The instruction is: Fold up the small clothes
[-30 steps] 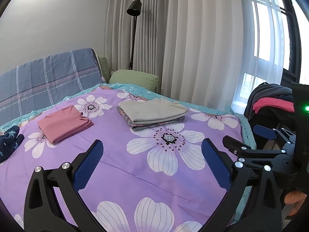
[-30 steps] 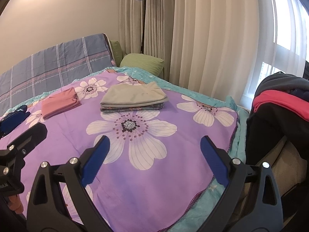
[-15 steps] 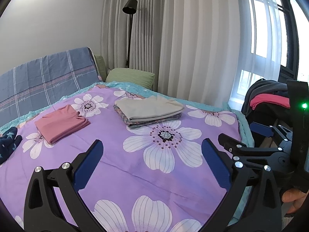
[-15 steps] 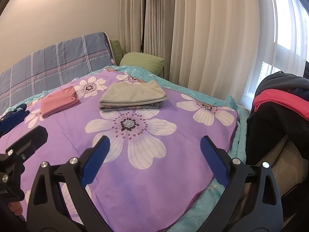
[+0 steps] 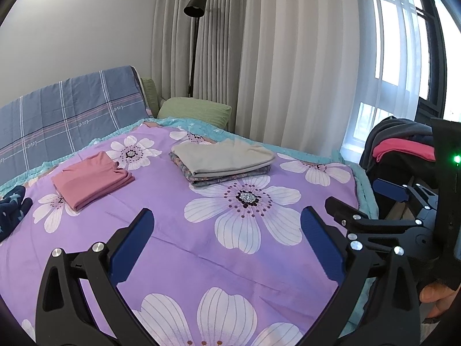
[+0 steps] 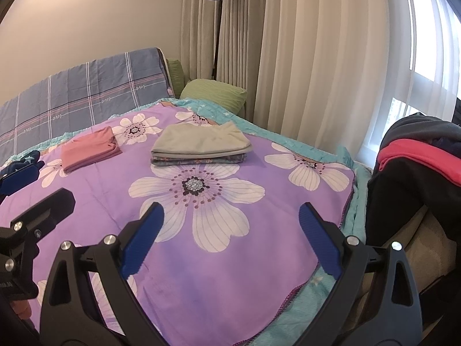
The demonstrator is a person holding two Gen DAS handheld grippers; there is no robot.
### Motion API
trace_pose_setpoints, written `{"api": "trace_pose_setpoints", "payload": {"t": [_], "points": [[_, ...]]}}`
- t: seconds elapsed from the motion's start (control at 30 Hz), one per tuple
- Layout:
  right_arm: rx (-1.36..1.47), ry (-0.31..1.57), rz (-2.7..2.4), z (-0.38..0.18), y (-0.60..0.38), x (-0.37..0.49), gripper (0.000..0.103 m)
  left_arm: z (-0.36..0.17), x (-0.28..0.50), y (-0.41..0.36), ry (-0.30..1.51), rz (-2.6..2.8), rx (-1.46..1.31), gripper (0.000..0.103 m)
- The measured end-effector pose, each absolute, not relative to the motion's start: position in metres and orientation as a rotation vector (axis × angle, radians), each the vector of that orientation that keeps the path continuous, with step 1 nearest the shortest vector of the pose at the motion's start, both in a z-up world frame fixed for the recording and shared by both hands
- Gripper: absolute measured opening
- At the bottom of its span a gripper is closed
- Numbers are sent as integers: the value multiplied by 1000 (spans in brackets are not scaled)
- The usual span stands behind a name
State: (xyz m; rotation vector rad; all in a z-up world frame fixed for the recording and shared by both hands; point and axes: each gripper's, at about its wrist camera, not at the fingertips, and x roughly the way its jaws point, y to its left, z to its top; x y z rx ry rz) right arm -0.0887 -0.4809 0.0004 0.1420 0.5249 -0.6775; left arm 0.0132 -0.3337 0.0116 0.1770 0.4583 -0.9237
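With both the left gripper (image 5: 227, 239) and right gripper (image 6: 230, 236) spread wide and empty above the bedspread (image 6: 230, 259), the next garment is best drawn from the heap of unfolded clothes (image 6: 417, 158) beside the bed, well apart from the folded grey stack (image 6: 201, 144) and folded pink piece (image 6: 89, 148).

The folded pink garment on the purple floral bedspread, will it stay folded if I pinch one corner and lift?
Probably not: the folded pink garment looks like thin, soft fabric in loose layers, so it would likely droop and unfold. It seems light and should slide easily on the purple floral bedspread.
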Motion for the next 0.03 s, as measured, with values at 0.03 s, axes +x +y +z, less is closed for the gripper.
{"api": "trace_pose_setpoints", "payload": {"t": [0.03], "points": [[145,525,-678,0,-481,-89,96,11,13,-334,460,-924,177,102]]}}
